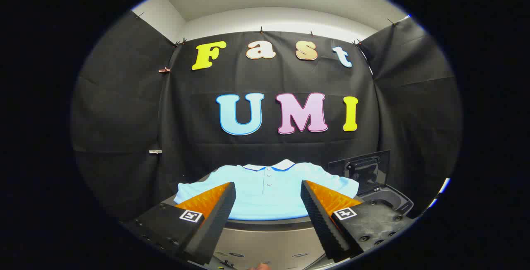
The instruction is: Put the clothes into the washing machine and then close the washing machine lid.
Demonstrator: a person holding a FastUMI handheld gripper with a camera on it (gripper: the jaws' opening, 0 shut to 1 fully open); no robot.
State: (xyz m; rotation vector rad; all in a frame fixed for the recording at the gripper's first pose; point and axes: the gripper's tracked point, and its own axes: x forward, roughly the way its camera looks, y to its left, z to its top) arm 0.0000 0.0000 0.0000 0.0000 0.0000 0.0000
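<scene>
A light blue polo shirt (267,193) with a white collar lies spread flat on a grey table (269,237), just beyond my fingers. My gripper (268,193) is open, with its two fingers held wide apart above the table's near part and nothing between them. To the right of the shirt, beyond the right finger, stands a small dark washing machine (387,197). Its tinted lid (364,170) is raised upright at the back, and the tub opening shows below it.
Black cloth walls close the booth behind and on both sides of the table. The table's front face (265,247) shows between the fingers, with small markings low on it.
</scene>
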